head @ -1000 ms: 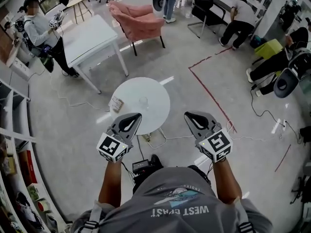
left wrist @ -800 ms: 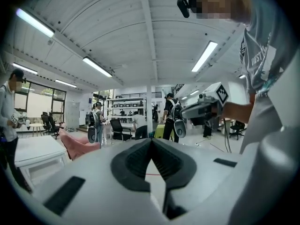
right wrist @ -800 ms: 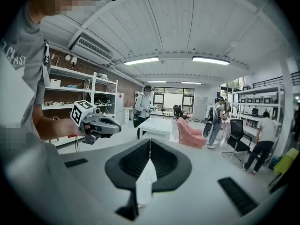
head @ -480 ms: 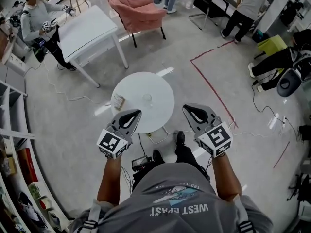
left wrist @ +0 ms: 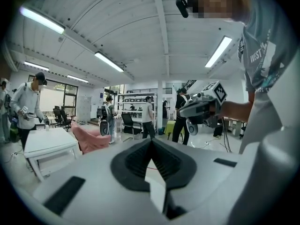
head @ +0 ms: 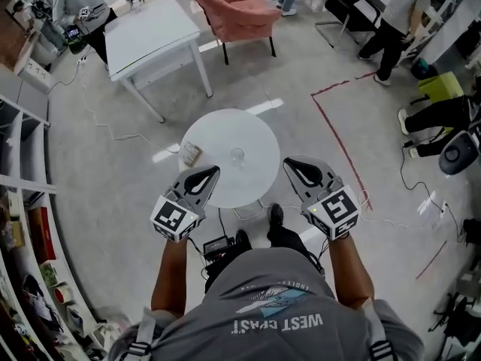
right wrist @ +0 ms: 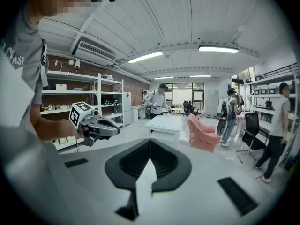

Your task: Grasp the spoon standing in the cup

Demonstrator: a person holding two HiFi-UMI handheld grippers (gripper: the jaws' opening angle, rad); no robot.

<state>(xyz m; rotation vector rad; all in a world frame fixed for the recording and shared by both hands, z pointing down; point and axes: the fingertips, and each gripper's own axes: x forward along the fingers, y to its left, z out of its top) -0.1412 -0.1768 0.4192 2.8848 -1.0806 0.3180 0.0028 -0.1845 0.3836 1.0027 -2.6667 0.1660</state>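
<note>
Hard to make out: the spoon cannot be picked out from the head view, since the cup (head: 237, 156) is small there and only its clear, glassy outline shows; neither gripper view shows the cup or the round desk
Cut off: the person's legs are mostly covered by the grey shirt, and only a dark shoe shows below the desk's near edge
Left gripper (head: 213, 171): clenched with nothing in it; in its own view the dark pads (left wrist: 136, 161) meet along one line; from above its tip overlaps the near-left rim of the round desk
Right gripper (head: 289, 162): clenched and empty too, pads (right wrist: 164, 161) pressed together; its tip lies just beside the desk's near-right rim, apart from the cup
Height: whether the grippers are above the desk top or level with it cannot be told
Black box (head: 217, 245): on the floor by the person's feet, with cables running from it
Round desk (head: 218, 134): white, just ahead of both grippers
Cup position: upright near the middle of the round desk, between the two gripper tips and a little beyond them
Packet (head: 190, 154): small and flat, at the desk's left edge, near the cup but not touching it
Red line (head: 337, 138): taped on the floor to the right
Shelving (head: 22, 179): along the left wall
Rectangular desk (head: 150, 36): white, well beyond the round one
Pink armchair (head: 239, 13): beside it, farther right
People: several stand or bend at the far side of the room
</note>
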